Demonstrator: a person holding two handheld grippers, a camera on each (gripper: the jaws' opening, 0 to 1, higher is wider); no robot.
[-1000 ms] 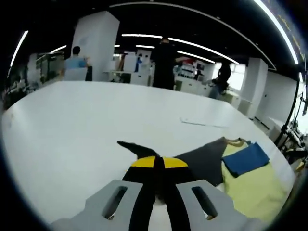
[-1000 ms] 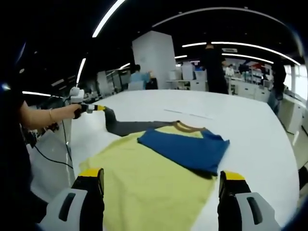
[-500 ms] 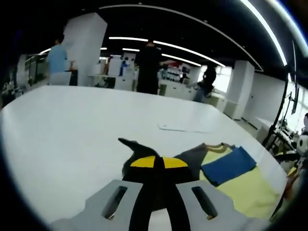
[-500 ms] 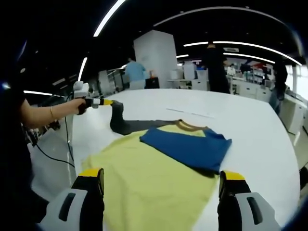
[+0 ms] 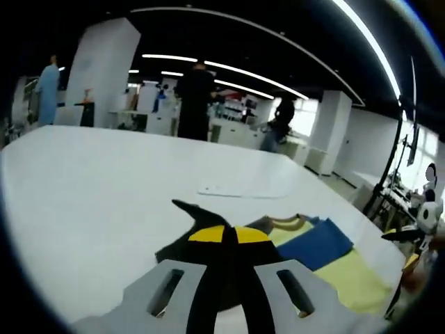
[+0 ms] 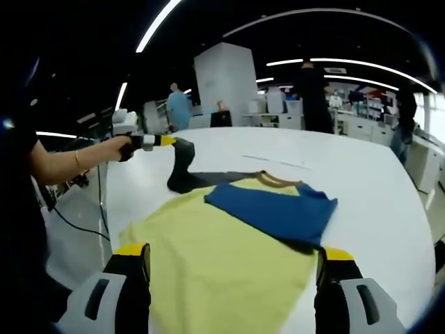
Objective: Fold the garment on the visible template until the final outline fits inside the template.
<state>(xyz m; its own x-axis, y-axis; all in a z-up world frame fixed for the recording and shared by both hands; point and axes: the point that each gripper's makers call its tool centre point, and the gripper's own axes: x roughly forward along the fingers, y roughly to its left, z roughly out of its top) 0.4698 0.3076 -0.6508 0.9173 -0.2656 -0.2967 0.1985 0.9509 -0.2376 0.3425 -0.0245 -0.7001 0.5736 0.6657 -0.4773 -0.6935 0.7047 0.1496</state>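
The left tongs (image 6: 169, 140) are clamped on the dark grey sleeve (image 6: 182, 167), lifted off the white table (image 6: 375, 188), while the right tongs (image 6: 233, 268) hang wide open and empty above the hem. The soft yellow garment (image 6: 215, 257) lies flat mid-table, its blue sleeve (image 6: 274, 212) already folded across the chest. This looks like the second sleeve fold; next, carry the limp grey cloth inward over the body.
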